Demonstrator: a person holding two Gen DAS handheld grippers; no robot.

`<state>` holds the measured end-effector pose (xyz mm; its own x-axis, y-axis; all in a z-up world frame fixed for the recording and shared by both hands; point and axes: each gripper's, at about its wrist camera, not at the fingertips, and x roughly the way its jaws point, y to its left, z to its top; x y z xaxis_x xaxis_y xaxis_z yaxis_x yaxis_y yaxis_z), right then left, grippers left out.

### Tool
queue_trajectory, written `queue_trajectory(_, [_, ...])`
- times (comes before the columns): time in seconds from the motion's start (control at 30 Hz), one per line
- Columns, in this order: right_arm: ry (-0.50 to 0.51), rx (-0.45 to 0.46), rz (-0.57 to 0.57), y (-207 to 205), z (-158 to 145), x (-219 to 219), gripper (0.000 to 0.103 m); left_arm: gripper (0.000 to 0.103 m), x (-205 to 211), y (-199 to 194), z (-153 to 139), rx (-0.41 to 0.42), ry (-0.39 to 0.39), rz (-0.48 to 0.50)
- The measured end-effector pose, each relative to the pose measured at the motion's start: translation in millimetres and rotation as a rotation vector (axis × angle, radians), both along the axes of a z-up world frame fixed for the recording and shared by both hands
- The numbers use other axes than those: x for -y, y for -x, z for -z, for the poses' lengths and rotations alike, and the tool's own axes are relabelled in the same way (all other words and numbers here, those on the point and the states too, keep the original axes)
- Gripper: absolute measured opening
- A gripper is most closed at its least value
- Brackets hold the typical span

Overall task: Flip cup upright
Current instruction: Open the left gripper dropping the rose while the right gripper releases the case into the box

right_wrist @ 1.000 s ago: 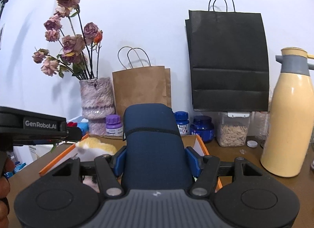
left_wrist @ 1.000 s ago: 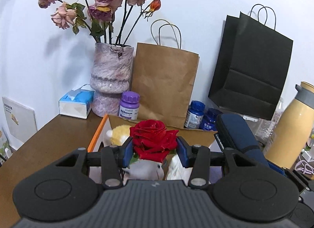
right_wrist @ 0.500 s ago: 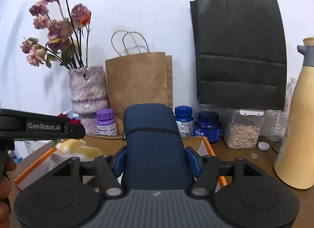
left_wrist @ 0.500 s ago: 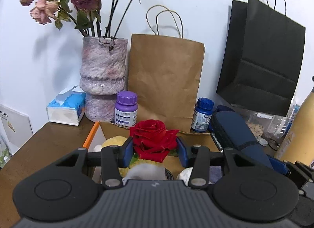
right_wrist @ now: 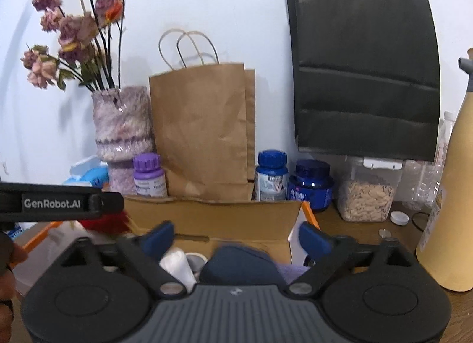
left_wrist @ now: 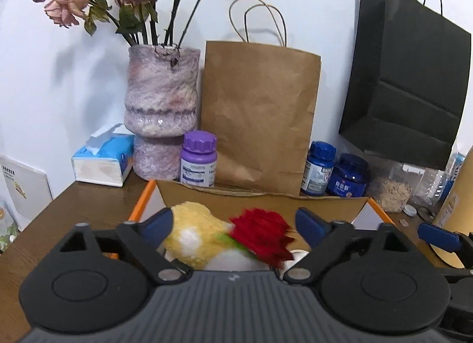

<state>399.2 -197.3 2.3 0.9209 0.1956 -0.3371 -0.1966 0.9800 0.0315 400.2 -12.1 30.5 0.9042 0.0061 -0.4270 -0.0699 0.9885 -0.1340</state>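
Both grippers, left and right, now spread wide, empty; dropped red rose and navy cup lie in the cardboard box.

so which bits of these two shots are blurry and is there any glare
Left wrist view: the red rose and yellow plush between the open left gripper fingers are motion-smeared, while the vase stays sharp with small glints. Right wrist view: the dark blue case below the open right gripper is smeared; the brown bag is crisp, edges bowed by fisheye.
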Motion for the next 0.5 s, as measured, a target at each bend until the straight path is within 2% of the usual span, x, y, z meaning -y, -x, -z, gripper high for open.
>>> queue_trajectory(0.1, [-0.008,0.006,-0.012,2,-3,1,0.103,0.103,-4,4,-3,0.014,0.001,-0.014])
queue_trajectory(0.5, [-0.018,-0.003,-0.023,10,-9,2,0.103,0.103,-7,20,-10,0.037,-0.014,-0.015])
